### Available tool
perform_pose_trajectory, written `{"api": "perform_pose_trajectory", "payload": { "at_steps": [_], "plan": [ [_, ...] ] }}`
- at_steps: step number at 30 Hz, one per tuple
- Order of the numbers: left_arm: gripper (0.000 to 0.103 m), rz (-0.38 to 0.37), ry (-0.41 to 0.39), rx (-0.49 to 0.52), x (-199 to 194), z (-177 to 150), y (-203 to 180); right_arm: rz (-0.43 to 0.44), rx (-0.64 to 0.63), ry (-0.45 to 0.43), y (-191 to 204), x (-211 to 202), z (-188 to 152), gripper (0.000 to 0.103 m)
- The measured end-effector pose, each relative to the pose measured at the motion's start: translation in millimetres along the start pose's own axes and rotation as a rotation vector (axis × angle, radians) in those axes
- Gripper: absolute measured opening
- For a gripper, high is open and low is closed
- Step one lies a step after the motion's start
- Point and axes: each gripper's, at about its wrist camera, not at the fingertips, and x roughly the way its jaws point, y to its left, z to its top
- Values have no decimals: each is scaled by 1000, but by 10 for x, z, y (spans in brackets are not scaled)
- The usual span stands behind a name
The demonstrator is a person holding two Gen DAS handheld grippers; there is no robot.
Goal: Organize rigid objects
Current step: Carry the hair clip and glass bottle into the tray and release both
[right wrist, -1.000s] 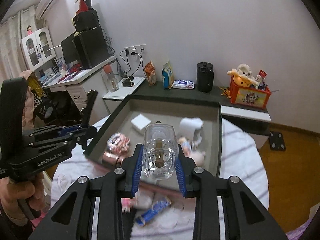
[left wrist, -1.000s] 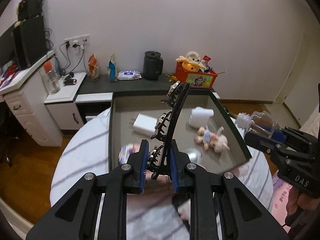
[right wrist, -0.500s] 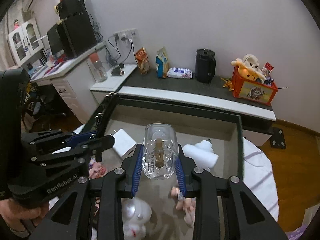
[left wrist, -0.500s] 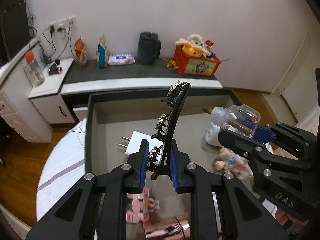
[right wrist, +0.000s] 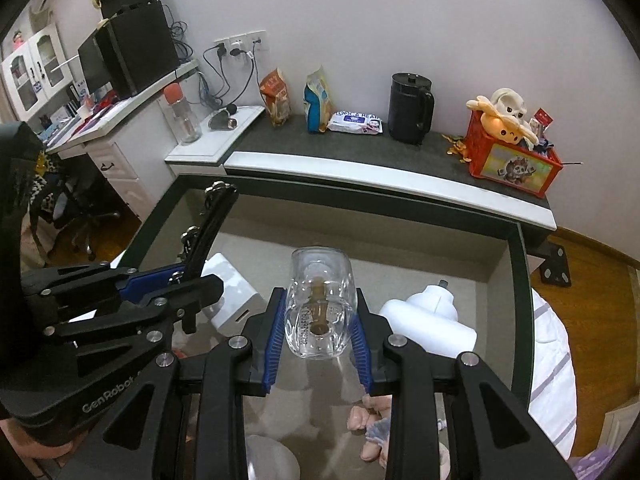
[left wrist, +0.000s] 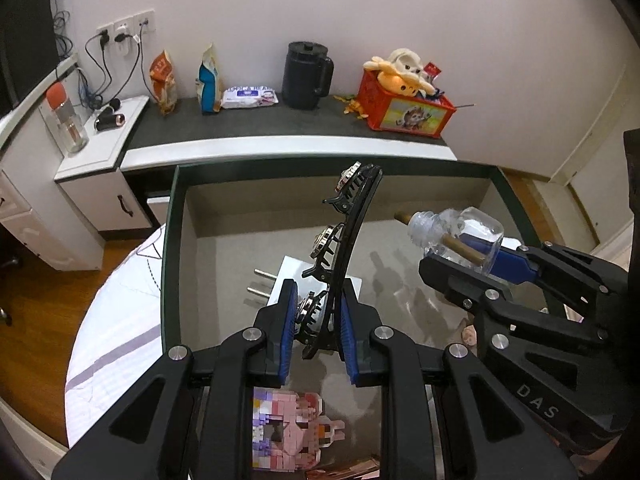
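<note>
Both grippers loaded and hanging over the box!

Left gripper [left wrist: 318, 334] is pinching a black hair clip [left wrist: 346, 248] near its bottom end, long body jutting up and away over the box [left wrist: 170, 264]; right gripper [right wrist: 318, 342] is clamped on a clear bottle [right wrist: 320, 306], neck pointing forward, above the box floor. Below sit a white charger [left wrist: 314, 286], a pink brick toy [left wrist: 286, 436] and a white bottle [right wrist: 430, 320], with a doll partly hidden. Risks, as I read it: the clip is held by one end, so it could pivot and snag on release; the smooth bottle could slip or roll into the white bottle; and the two grippers are close enough to clash.
</note>
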Motion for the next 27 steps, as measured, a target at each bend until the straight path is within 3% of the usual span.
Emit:
{"api": "perform_pose_trajectory", "payload": {
  "at_steps": [2, 6, 8, 9, 14, 18, 27],
  "plan": [
    [22, 12, 7, -3, 8, 5, 0, -10, -1, 7, -7, 28, -8, 31],
    [59, 63, 17, -4, 15, 0, 13, -26, 3, 16, -26, 77, -13, 32],
    [68, 62, 16, -21, -3, -15, 51, -24, 13, 9, -54, 70, -15, 34],
    [68, 62, 13, -27, -20, -28, 71, -22, 19, 7, -67, 62, -15, 36],
    [74, 20, -13, -66, -204, -107, 143, -39, 54, -6, -154, -33, -21, 77],
    [95, 17, -63, -87, -451, -227, 128, -5, 87, -20, -188, -173, -70, 87],
    [101, 58, -165, -124, -1127, -591, 59, 10, 84, -91, -76, -601, -234, 90]
  ]
}}
